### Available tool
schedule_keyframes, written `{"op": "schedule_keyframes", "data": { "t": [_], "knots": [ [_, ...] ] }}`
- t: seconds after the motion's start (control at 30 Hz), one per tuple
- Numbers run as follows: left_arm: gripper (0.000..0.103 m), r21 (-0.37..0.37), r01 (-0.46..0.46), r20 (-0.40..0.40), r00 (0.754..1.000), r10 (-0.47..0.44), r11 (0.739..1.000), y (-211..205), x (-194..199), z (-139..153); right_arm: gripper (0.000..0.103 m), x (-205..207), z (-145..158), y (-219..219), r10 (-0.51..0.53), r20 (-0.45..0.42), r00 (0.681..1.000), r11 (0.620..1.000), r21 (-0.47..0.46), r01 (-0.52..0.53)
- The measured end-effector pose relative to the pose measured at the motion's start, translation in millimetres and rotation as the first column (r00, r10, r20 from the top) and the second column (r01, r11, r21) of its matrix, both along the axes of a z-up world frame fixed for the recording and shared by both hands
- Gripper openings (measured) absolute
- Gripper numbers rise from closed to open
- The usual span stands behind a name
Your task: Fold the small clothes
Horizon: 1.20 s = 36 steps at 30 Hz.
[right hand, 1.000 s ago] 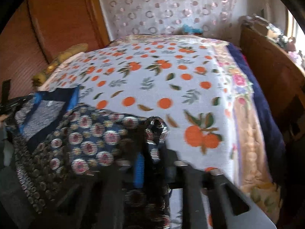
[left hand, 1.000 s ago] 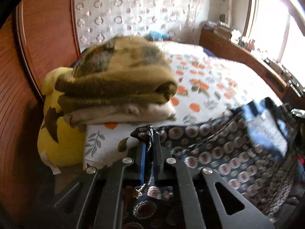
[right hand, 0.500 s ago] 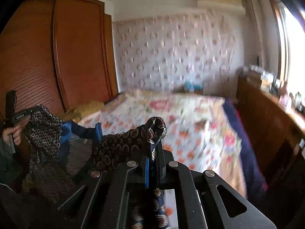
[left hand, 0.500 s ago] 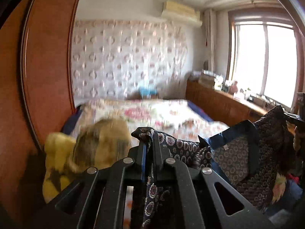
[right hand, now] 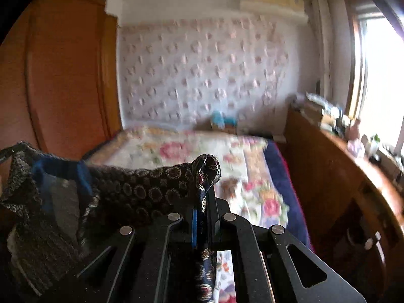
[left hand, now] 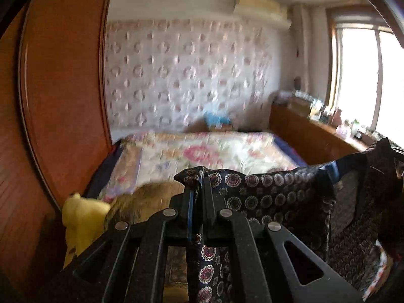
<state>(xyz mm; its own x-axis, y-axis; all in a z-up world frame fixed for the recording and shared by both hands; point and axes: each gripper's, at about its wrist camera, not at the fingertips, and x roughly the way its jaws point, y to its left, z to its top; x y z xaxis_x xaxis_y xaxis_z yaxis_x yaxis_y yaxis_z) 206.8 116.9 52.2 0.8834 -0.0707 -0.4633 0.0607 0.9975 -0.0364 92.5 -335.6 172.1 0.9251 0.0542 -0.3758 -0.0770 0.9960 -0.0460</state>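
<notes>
A small dark navy garment printed with round medallions and trimmed in blue hangs stretched in the air between my two grippers. My left gripper is shut on one corner of it. My right gripper is shut on the other corner of the garment, whose cloth bunches above the fingertips. The garment sags to the side in each view and its lower part is hidden behind the gripper bodies. Both grippers are held high above the bed.
The flowered bed lies ahead below. A folded brown blanket pile and a yellow pillow sit at the bed's near left. A wooden wardrobe stands left. A cluttered wooden cabinet runs under the window on the right.
Both grippers have risen from just above the bedspread to well above the bed, lifting the garment off it. The views now look across the room instead of down at the bed.
</notes>
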Motion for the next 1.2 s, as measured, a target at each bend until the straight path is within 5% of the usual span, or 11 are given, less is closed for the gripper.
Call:
{"op": "schedule_keyframes", "data": {
  "t": [0.23, 0.43, 0.5, 0.57, 0.67, 0.8, 1.2],
  "knots": [
    [0.006, 0.019, -0.028, -0.150, 0.988, 0.030, 0.999, 0.3, 33.9, -65.7, 0.005, 57.7, -81.6, 18.0, -0.029, -0.182, 0.983, 0.999, -0.022, 0.025],
    [0.007, 0.036, -0.039, -0.170, 0.984, 0.044, 0.999, -0.2, 33.3, -78.7, 0.005, 80.7, -83.5, 18.4, -0.059, -0.217, 0.974, 0.998, -0.025, 0.055],
    [0.014, 0.026, -0.041, -0.180, 0.983, 0.045, 0.999, 1.4, 30.4, -78.9, 0.017, 83.3, -77.4, 20.0, -0.077, -0.224, 0.972, 0.997, -0.021, 0.074],
    [0.024, 0.008, -0.040, -0.184, 0.982, 0.041, 0.999, 5.4, 27.6, -79.1, 0.041, 84.8, -72.9, 21.3, -0.101, -0.227, 0.969, 0.995, -0.034, 0.096],
    [0.045, -0.015, -0.026, -0.170, 0.985, 0.023, 1.000, 8.9, 12.9, -79.3, 0.043, 74.5, -79.4, 31.6, -0.082, -0.214, 0.974, 0.996, -0.042, 0.075],
    [0.058, -0.017, -0.014, -0.167, 0.986, 0.011, 1.000, 12.5, -9.2, -84.9, 0.043, 56.7, -89.9, 46.1, -0.068, -0.190, 0.979, 0.997, -0.061, 0.057],
    [0.061, -0.041, -0.017, -0.176, 0.984, 0.010, 0.999, 7.8, -79.0, -117.2, 0.043, 16.3, -123.1, 120.7, 0.169, -0.226, 0.959, 0.985, -0.003, -0.175]
  ]
}}
